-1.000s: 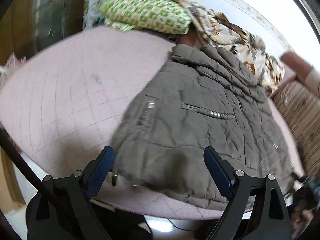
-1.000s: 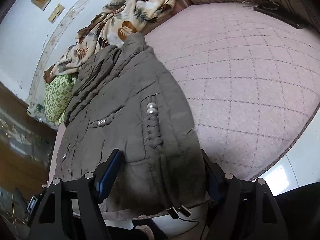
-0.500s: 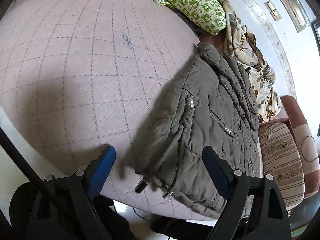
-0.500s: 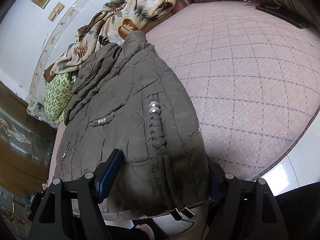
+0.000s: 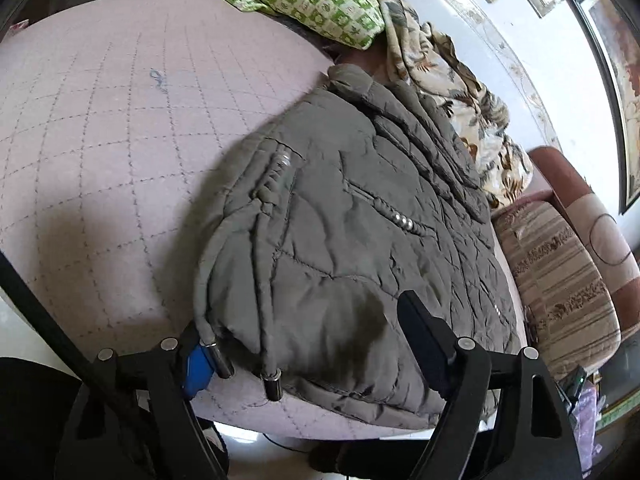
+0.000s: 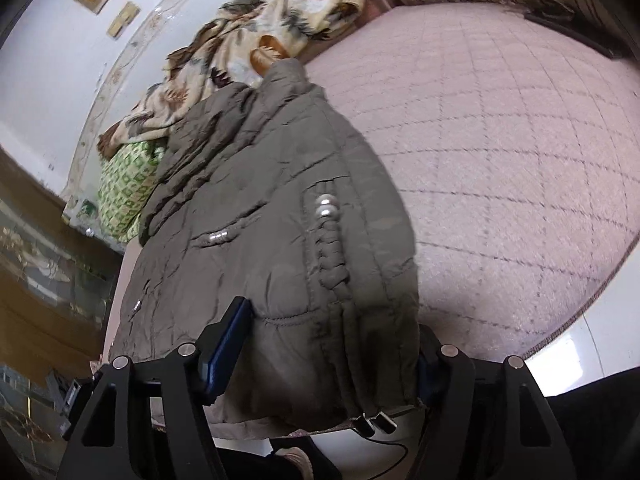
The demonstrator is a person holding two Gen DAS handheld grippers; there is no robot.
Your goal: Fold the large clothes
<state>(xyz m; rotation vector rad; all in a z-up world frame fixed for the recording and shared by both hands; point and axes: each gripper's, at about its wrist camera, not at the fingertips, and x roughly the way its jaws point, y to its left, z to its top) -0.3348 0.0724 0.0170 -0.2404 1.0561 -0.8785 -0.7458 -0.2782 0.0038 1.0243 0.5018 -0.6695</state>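
Left wrist view: my left gripper (image 5: 308,344) and right gripper (image 6: 332,344) straddle the jacket (image 5: 352,220) hem at the bed (image 5: 100,140) edge, jaws closing; I'd pinch deep, evenly.

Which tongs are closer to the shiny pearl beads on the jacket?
Likely the right tongs: the shiny pearl beads lie ahead between their fingers. The left tongs sit at the grey puffy jacket's hem corner, beads farther up.
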